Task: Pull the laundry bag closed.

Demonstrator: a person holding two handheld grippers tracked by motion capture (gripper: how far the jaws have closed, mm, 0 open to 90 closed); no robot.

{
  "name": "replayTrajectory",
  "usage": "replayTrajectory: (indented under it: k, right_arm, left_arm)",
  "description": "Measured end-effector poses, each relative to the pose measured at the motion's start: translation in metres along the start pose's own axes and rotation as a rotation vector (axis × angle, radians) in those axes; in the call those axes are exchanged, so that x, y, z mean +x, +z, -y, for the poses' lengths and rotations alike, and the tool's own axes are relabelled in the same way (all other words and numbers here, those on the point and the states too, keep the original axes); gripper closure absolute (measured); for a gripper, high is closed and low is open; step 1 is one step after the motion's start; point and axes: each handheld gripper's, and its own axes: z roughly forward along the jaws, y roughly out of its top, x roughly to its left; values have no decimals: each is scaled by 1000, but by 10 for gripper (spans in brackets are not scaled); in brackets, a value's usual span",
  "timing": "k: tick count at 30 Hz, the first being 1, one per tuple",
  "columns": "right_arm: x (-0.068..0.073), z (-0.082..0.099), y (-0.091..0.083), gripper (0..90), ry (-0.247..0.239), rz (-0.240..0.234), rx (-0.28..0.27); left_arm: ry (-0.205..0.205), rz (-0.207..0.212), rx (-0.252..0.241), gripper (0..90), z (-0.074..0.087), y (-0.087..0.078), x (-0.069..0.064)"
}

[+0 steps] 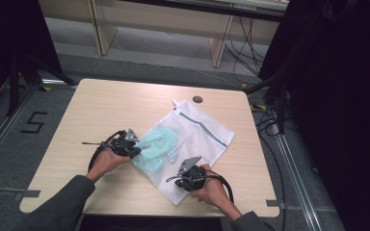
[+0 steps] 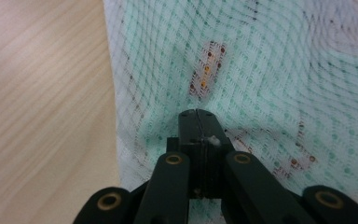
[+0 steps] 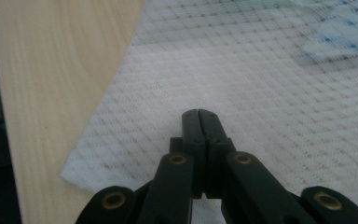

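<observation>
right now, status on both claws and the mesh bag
Left claw shut, tip against mesh bag over the mint cloth. Right claw shut over bag's near corner. Nothing in the way.

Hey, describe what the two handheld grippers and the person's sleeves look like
Both the left gripper and the right gripper are black, each topped by a grey three-cornered plate, with a black cable looping back past the hand. Up close, the jaws are matte black bars on linkages with brass-coloured pivot rings. The person wears dark grey-green long sleeves; the hands are bare.
</observation>
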Motion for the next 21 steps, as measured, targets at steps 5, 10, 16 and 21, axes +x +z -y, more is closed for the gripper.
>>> replayTrajectory:
  k: [5,10,16,21]
  right_arm:
    - [12,-9,7,900,-34,-14,-16]
    - [22,-18,14,900,-55,-41,-20]
    - [29,-27,20,900,-68,-70,-24]
    - [36,-34,25,900,-94,-78,-37]
  left_arm:
    - [24,-8,6,894,-2,2,6]
    - [14,-7,6,894,-3,5,14]
    - [39,-39,20,894,-5,5,16]
    - [51,-38,13,895,-6,7,20]
